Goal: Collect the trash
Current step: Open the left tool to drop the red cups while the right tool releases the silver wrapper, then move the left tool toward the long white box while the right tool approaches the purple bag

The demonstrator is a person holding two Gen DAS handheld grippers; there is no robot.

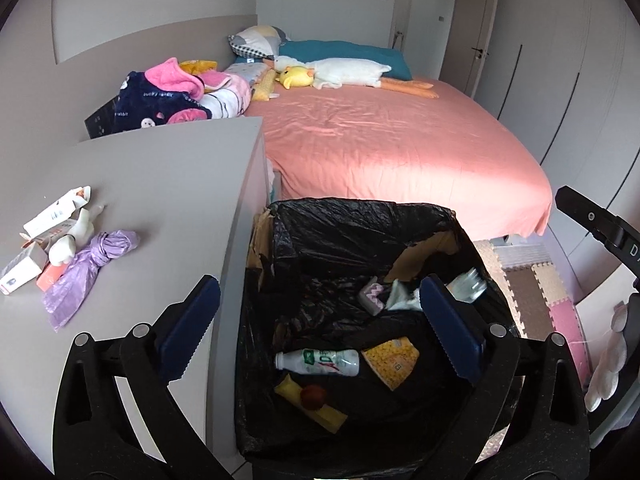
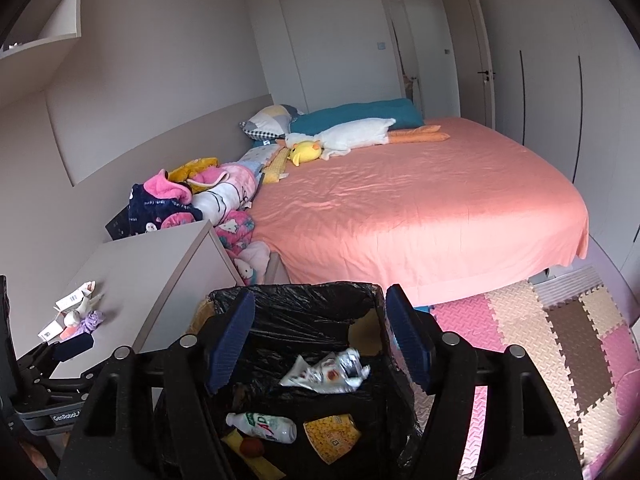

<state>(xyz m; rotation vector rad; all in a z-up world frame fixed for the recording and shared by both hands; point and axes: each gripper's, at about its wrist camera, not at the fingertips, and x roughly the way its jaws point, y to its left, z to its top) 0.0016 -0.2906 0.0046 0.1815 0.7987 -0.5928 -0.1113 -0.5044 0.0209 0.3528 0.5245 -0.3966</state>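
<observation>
Between and below the spread jaws of both grippers stands a cardboard bin lined with a black trash bag [image 1: 360,232], set against the foot of a grey bedside cabinet [image 1: 160,184]. The left gripper [image 1: 320,320] hangs over the bin with its blue-padded jaws wide apart and nothing held; under them lie a white plastic bottle [image 1: 316,361], a yellow snack packet [image 1: 392,360], a yellow wrapper with a small red round thing on it [image 1: 314,397], and a purple-and-white zigzag packet [image 1: 371,295]. The right gripper [image 2: 320,344] is likewise open and empty, and just beneath its jaws a crumpled silvery wrapper [image 2: 328,372], blurred, sits apart from both pads above the bottle and the snack packet. Left of the left jaws, on the cabinet top, trash remains: a knotted purple plastic bag [image 1: 84,272], a white duck-shaped figure [image 1: 72,240] and small torn cartons [image 1: 52,216]. Beyond the jaws stretches a bed with a pink sheet [image 1: 400,148], a long white goose plush [image 1: 344,72] and piled clothes [image 1: 180,96].
</observation>
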